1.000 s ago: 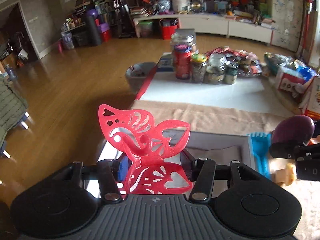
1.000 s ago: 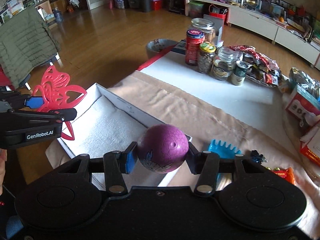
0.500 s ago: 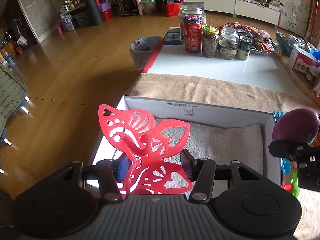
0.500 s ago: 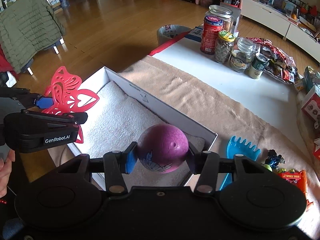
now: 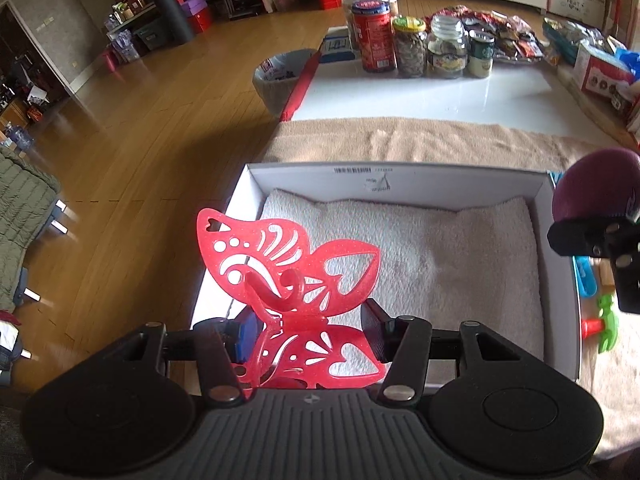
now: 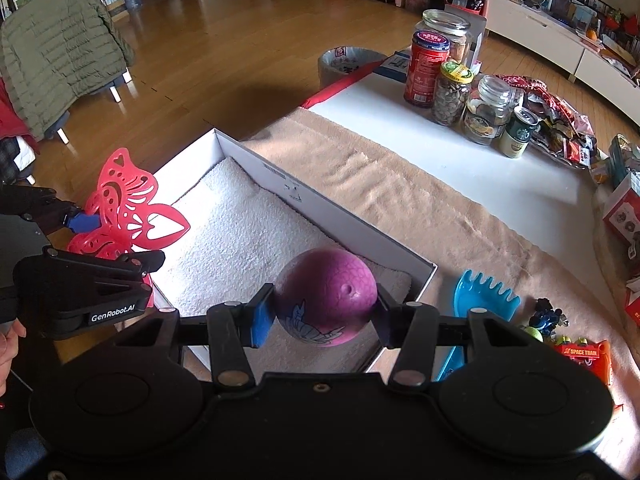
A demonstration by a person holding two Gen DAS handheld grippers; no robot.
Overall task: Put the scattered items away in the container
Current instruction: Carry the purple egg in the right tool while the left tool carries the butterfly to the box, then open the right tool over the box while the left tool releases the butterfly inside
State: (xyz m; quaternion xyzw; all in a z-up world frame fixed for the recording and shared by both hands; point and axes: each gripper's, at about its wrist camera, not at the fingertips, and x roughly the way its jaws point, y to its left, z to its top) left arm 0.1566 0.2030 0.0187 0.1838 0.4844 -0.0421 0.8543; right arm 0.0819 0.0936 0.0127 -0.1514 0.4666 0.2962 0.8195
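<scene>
Left wrist view, left fingers (image 5: 308, 330) clamping red butterfly (image 5: 288, 276), right fingers (image 6: 324, 314) clamping purple ball (image 6: 326, 298), white box (image 5: 396, 174) below

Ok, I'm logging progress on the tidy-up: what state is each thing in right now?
Left gripper: shut on the red butterfly.
Right gripper: shut on the purple ball.
White box: open, only a towel inside.
Blue rake: lying outside the box.
</scene>
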